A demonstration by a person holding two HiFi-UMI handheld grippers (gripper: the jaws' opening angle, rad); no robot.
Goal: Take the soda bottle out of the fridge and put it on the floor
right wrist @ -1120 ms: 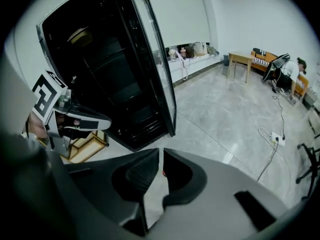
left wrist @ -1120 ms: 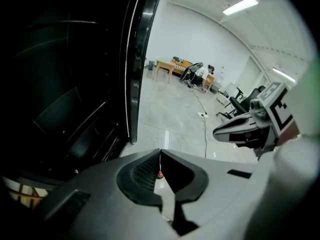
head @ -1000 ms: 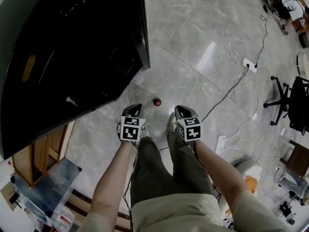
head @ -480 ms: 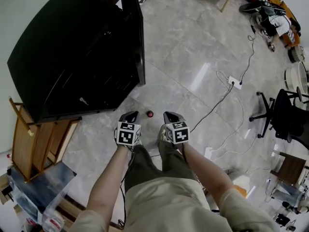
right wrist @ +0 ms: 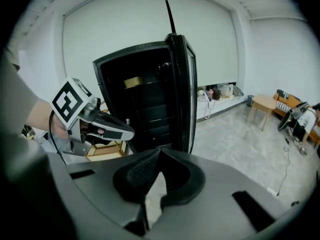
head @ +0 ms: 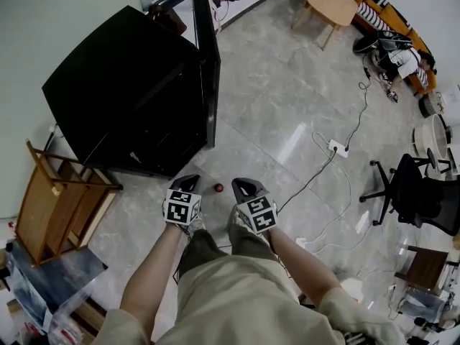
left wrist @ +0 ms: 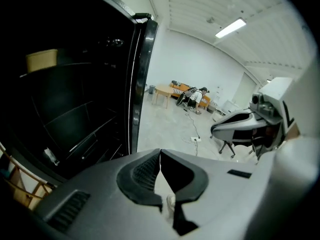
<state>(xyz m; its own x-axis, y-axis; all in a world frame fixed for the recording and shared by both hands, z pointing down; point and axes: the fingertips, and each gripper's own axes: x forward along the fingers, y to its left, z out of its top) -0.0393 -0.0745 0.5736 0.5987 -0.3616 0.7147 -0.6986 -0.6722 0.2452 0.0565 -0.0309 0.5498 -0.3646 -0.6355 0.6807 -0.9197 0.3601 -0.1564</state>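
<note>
Person seen from above. A beige short-sleeved shirt (head: 237,300) and dark olive trousers (head: 205,246) are worn. The left tongs (head: 188,181) and right tongs (head: 243,186) are formed as smooth grey plastic shells, each with rectangular slots moulded into the upper surface. The inner jaw faces are lined with black ribbed pads (left wrist: 142,171). Each tool is topped by a white cube (head: 182,207) printed with black square markers.

Tiny soda bottle (head: 218,187): only red top visible; fridge (head: 122,92) interior too dark, contents unreadable.
</note>
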